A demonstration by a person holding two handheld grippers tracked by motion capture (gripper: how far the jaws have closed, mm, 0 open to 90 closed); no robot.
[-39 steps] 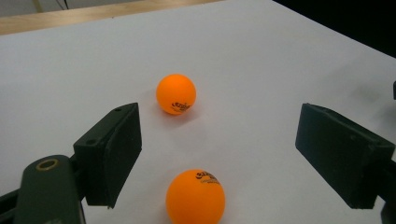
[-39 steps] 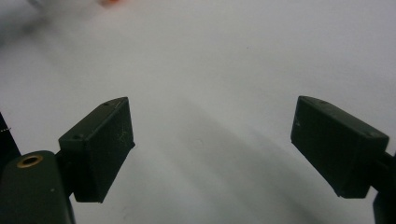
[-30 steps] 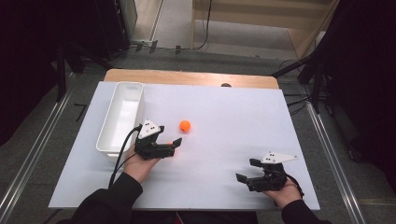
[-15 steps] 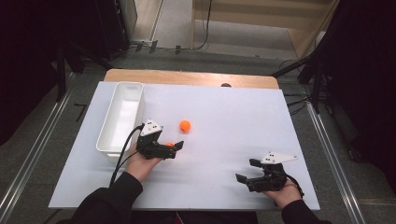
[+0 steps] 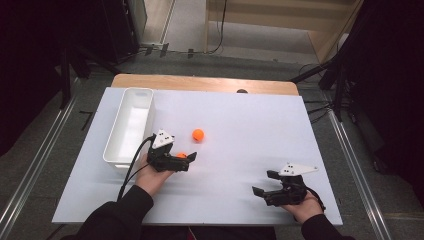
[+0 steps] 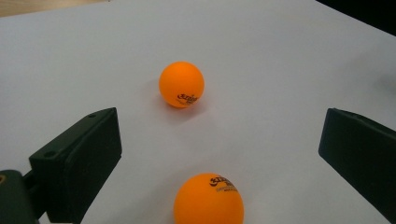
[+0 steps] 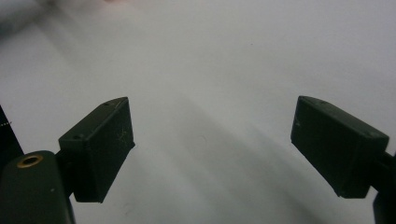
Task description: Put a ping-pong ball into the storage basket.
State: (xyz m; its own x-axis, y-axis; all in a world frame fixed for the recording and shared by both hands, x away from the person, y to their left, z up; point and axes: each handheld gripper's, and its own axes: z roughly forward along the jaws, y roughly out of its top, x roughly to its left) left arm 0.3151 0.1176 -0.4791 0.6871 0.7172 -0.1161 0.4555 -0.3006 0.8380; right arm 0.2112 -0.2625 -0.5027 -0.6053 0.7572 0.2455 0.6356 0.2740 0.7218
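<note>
left gripper (image 6: pixel 219 154) fingers spread wide around near orange ball (image 6: pixel 208 199).

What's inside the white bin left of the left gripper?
The white bin shows a bare white floor with nothing in it. Its near end is partly covered by the left gripper and cable. Both orange balls lie outside: near ball, far ball.

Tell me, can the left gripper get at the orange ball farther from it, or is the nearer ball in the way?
Probably yes. The left gripper stands open, with the near ball loose between its jaws. The far ball lies just beyond on the bare white table; the near ball sits low in the path, so lift over it.
</note>
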